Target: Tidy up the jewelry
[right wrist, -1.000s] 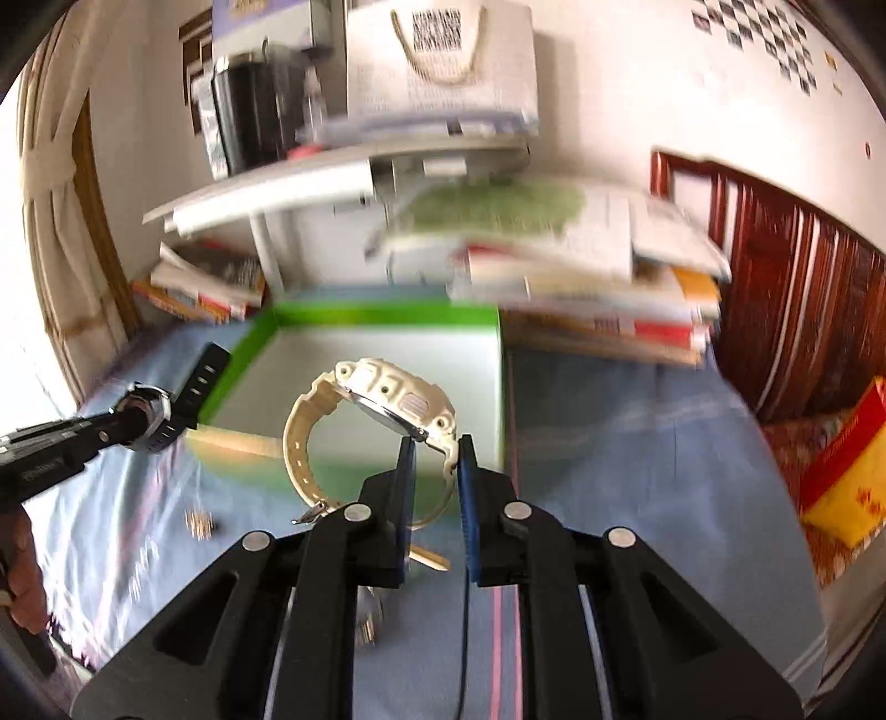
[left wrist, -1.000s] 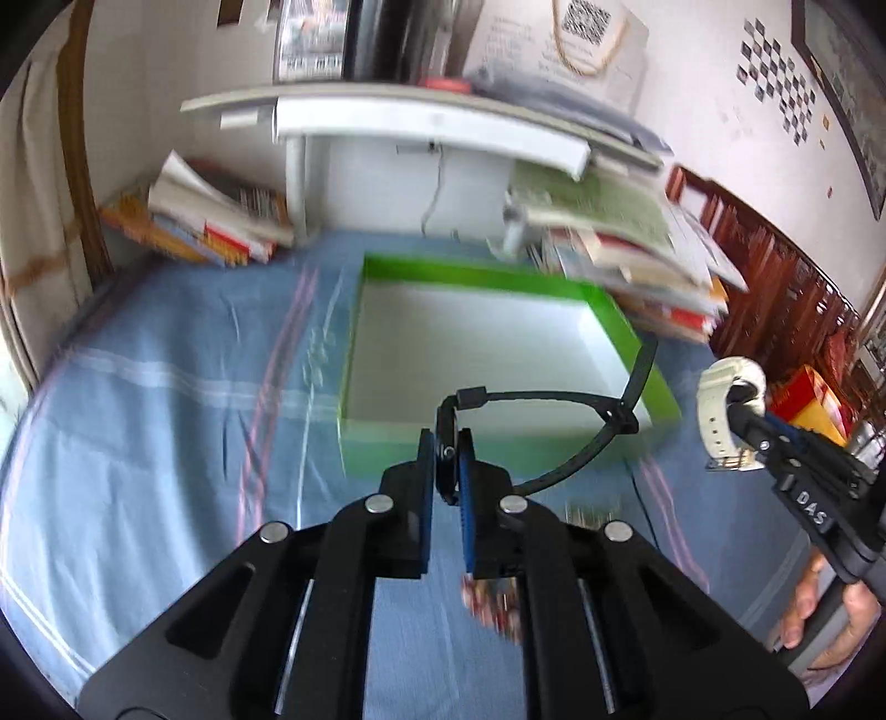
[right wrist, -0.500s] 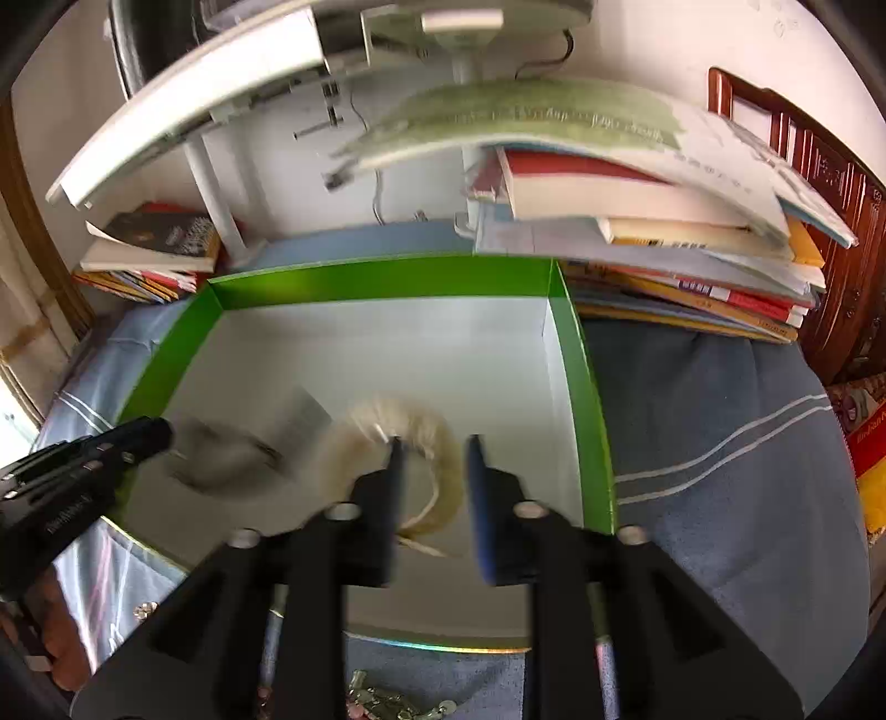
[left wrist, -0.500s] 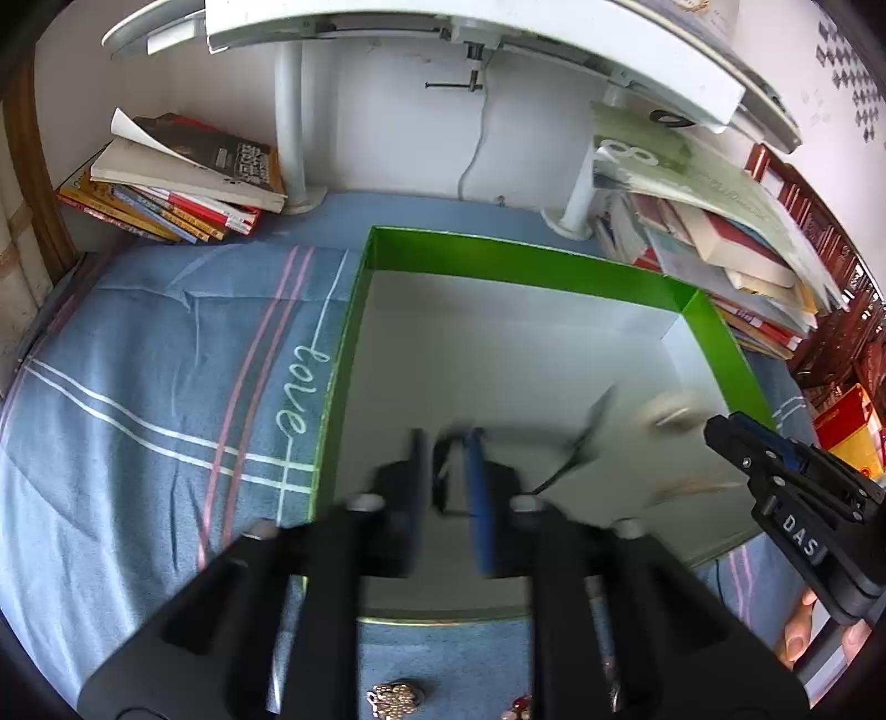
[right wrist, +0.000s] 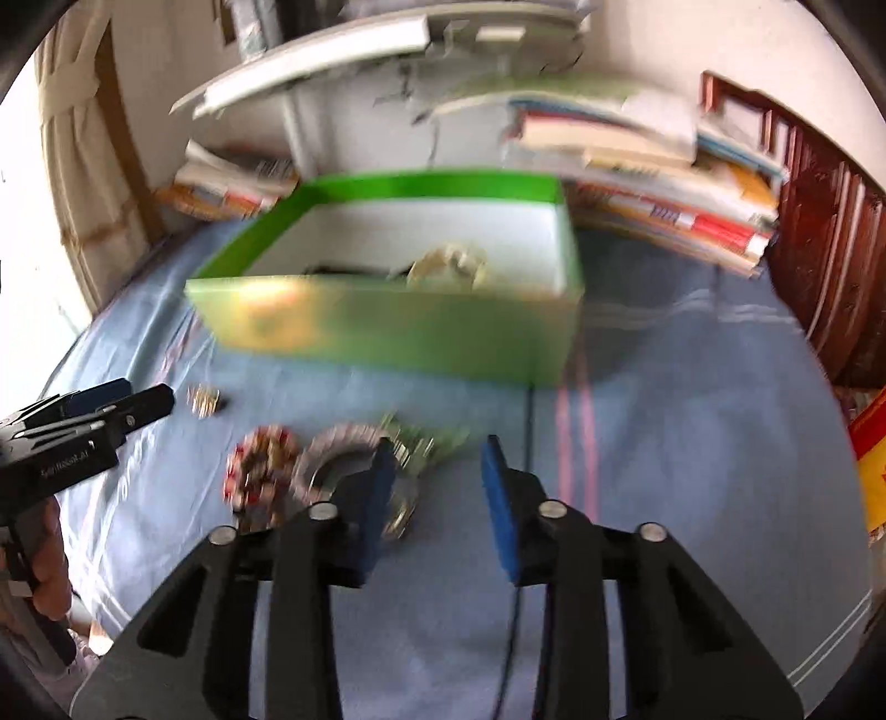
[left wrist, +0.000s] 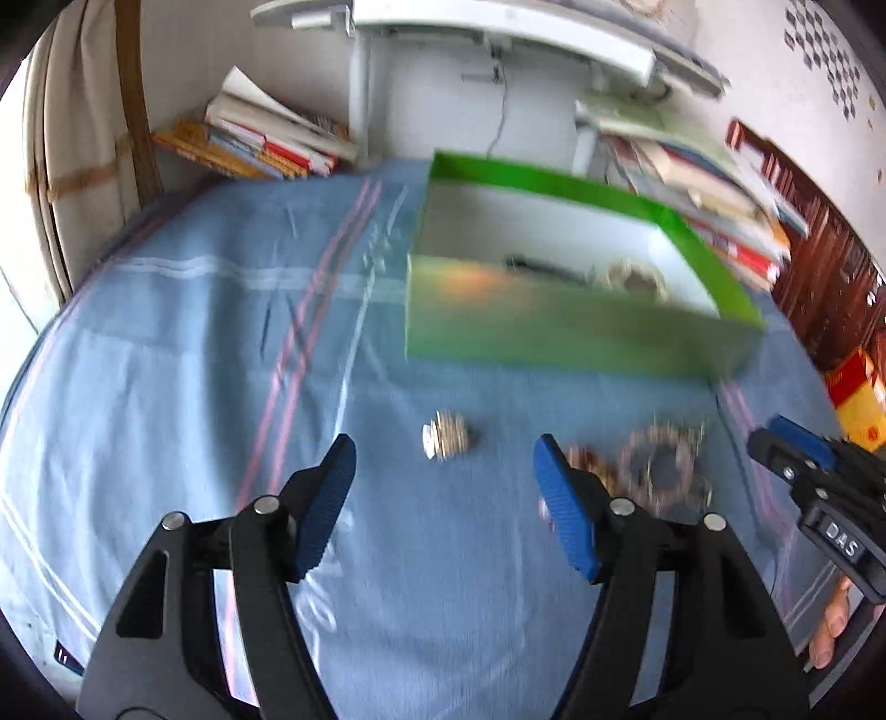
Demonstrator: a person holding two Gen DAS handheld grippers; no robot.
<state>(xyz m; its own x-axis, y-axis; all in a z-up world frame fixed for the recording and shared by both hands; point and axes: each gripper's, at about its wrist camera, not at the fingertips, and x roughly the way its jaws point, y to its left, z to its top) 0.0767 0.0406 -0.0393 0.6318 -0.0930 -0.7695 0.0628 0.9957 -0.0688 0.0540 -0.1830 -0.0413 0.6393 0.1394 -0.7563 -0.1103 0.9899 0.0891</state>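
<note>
A green box (left wrist: 576,332) (right wrist: 387,327) with a white inside stands on the blue bedsheet. A black watch (left wrist: 545,267) (right wrist: 354,270) and a cream watch (left wrist: 637,275) (right wrist: 448,266) lie inside it. My left gripper (left wrist: 443,471) is open and empty above the sheet, just short of a small silver piece (left wrist: 446,440) (right wrist: 204,400). My right gripper (right wrist: 437,471) is open and empty, beside a silver bracelet (right wrist: 354,459) (left wrist: 662,471) and a red beaded bracelet (right wrist: 260,471) (left wrist: 590,462). The frames are blurred.
Stacks of books (left wrist: 266,144) (right wrist: 653,183) lie behind the box under a white shelf (left wrist: 498,33). A dark wooden headboard (right wrist: 825,266) stands at the right. A red and yellow pack (left wrist: 855,399) lies at the right edge.
Both grippers let go of their watches, which now lie in the box. Both grippers have opened and pulled back toward me, down over the loose jewelry on the sheet.
</note>
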